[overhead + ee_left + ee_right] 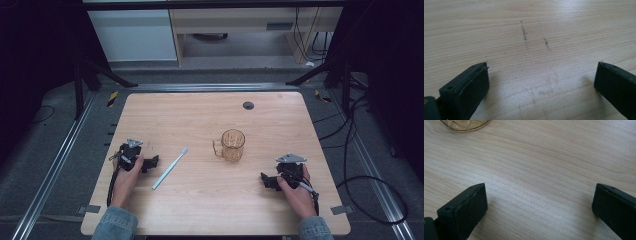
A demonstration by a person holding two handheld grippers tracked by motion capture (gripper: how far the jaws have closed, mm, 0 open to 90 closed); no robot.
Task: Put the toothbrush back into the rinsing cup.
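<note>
- Left hand-held gripper (150,163) rests on the worktop (200,200), jaws wide, nothing between them; right hand-held gripper (268,181) the same.
- Toothbrush (170,168) lies flat just beside the left one, head pointing away.
- Light, thin, stiff, probably slippery (hard to pinch flat); grab mid-handle.
- Cup (230,145) stands nearby, upright, fragile-looking; not blocking.

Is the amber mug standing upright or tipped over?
Upright. In the high view the amber mug stands on its base on the table, round mouth facing up, handle at its side.
</note>
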